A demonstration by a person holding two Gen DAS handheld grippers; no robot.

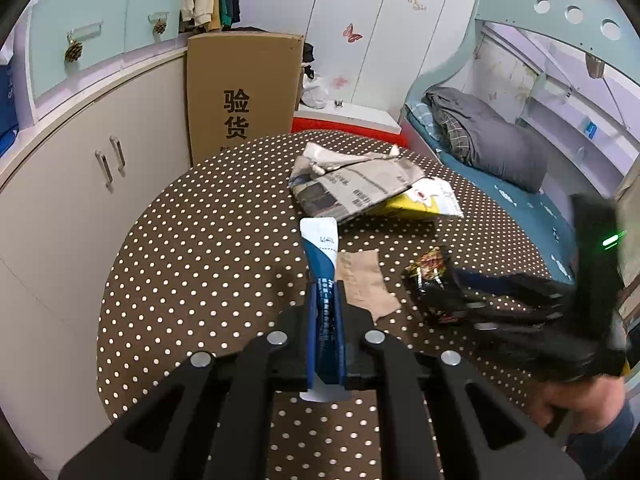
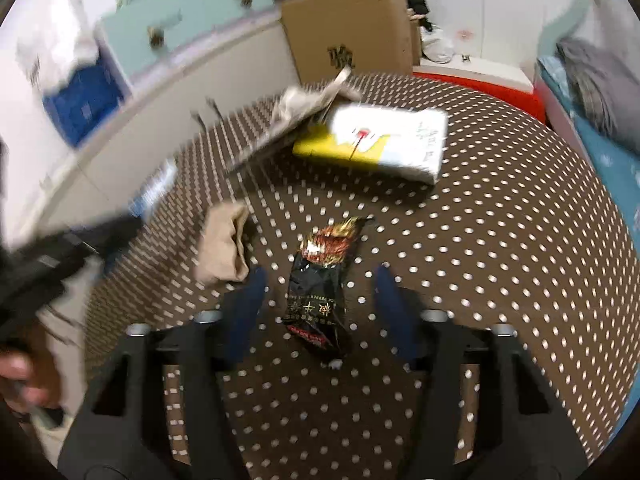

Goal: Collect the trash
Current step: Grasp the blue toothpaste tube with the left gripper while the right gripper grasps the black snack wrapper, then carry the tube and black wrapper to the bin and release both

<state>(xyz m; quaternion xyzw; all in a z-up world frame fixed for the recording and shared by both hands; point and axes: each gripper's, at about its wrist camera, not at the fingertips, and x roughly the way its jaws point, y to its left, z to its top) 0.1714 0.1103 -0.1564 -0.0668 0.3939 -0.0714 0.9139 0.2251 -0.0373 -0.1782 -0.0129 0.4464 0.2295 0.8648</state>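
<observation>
Pinching a blue-and-white sachet (image 1: pixel 320 256), the left claw (image 1: pixel 326 300) is clamped; the right claw (image 2: pixel 318 296) gapes around a black wrapper (image 2: pixel 322 288).

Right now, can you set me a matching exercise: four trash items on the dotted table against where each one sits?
Items:
1. blue-and-white sachet
2. black snack wrapper
3. newspaper
4. beige scrap

Places:
A. partly over the yellow-and-white package
B. clamped in the left gripper
C. between the open jaws of the right gripper
D. flat beside the sachet

Pairs: 1-B, 2-C, 3-A, 4-D
</observation>
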